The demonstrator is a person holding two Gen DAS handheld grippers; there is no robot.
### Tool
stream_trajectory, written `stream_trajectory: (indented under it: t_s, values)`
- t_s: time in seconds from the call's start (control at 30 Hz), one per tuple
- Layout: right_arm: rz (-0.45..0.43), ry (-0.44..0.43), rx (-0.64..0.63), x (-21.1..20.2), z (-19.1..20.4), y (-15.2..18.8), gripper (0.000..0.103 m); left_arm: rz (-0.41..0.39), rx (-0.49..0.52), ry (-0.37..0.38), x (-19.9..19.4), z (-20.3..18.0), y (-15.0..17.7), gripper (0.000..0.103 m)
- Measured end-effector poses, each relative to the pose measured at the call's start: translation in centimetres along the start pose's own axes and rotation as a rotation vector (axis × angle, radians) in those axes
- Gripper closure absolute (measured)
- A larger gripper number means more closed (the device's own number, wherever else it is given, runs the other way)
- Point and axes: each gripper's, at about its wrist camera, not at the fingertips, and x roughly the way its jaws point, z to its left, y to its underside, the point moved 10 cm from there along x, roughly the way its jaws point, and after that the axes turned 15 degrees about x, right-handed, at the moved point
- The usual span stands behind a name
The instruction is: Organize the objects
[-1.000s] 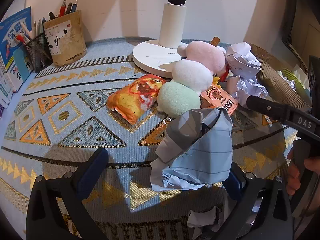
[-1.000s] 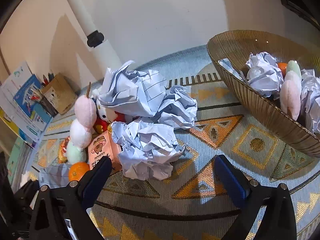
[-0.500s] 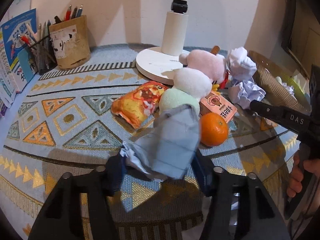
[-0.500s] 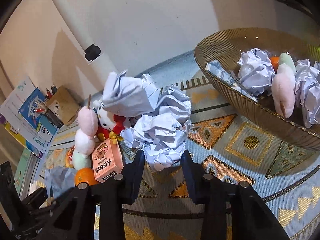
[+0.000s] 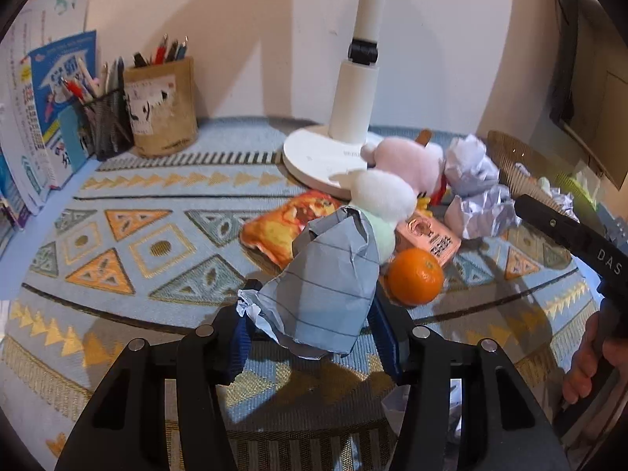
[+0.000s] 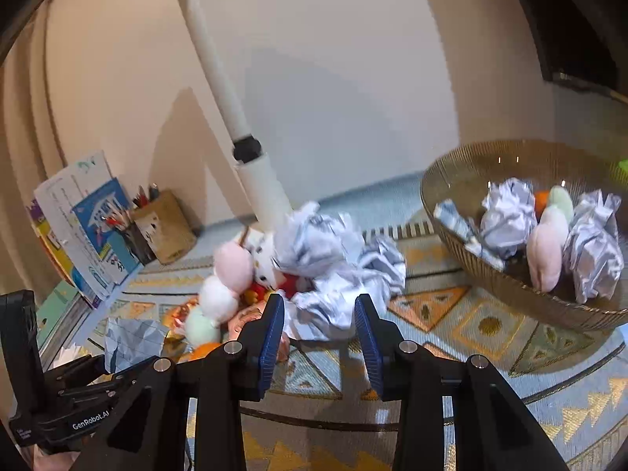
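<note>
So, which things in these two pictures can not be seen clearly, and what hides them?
- Left wrist view: the snack bag and mint plush ball are partly hidden by the lined paper held in the left hand-held gripper.
- Left wrist view: the basket is cut short by the right hand-held gripper's body.
- Right wrist view: the crumpled paper in the right hand-held gripper is motion-blurred.
- Right wrist view: the orange is mostly behind a finger.

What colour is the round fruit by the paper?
Orange; it shows best in the left wrist view.
</note>
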Motion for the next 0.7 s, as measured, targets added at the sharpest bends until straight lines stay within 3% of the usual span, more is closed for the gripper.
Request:
stream_trajectory:
  t_s: [0.23,0.7]
  values:
    - [-0.076,-0.045,-0.09,-1.6,2.2,0.0,0.066,-0.03,0.005,-0.015,-0.6,0.2,-0.4,0.052]
    - [-0.122,-0.121,-0.118,-2.5,3.3,-0.1,0.066,-0.048,-0.047,-0.03,-0.9,1.3,-0.4,0.052]
